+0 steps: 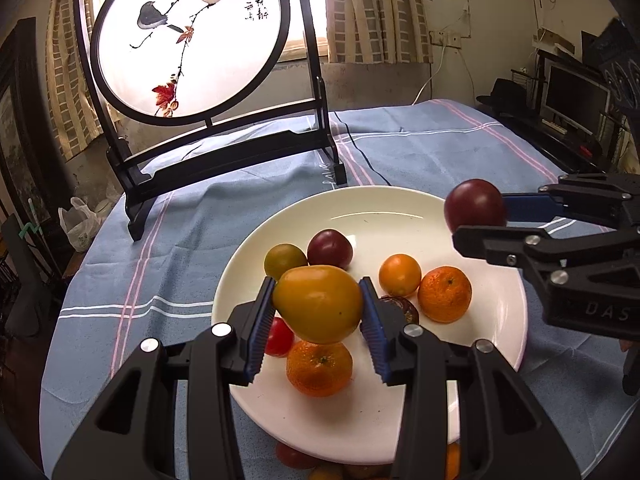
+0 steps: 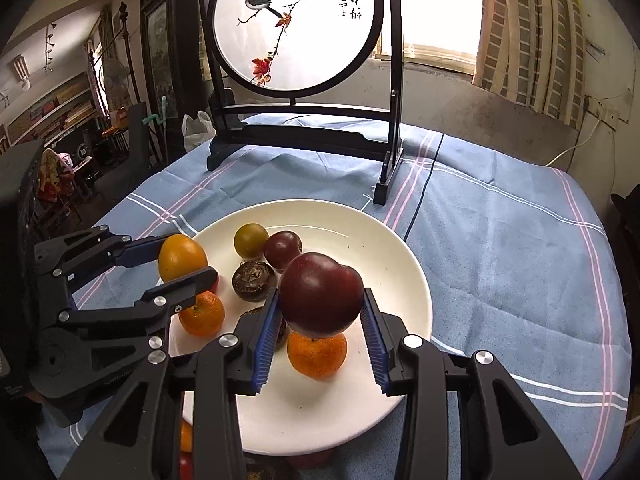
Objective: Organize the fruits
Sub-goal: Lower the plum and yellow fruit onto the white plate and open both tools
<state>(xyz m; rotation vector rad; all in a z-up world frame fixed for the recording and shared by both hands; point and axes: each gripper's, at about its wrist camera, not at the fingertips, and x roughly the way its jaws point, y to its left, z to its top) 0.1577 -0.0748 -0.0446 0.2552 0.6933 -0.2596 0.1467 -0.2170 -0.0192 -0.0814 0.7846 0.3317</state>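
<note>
A white plate (image 1: 400, 208) (image 2: 400, 264) sits on the blue tablecloth and holds several fruits: mandarins (image 1: 444, 294) (image 2: 202, 314), dark plums (image 1: 330, 249) (image 2: 282, 249), a greenish orange (image 1: 285, 260) (image 2: 251, 240) and a brown passion fruit (image 2: 252, 281). My left gripper (image 1: 320, 308) (image 2: 180, 258) is shut on a yellow-orange mango (image 1: 320, 304) (image 2: 180, 256), held above the plate's left side. My right gripper (image 2: 320, 308) (image 1: 480, 216) is shut on a dark red plum (image 2: 322, 296) (image 1: 474, 204), held above the plate's right side.
A black-framed round bird painting screen (image 1: 188, 40) (image 2: 296, 24) stands at the back of the table. More fruits (image 1: 296, 456) (image 2: 186, 436) lie below the plate's near edge. A dark cable (image 1: 360, 152) runs across the cloth. Shelves and a monitor (image 1: 572, 100) stand beyond the table.
</note>
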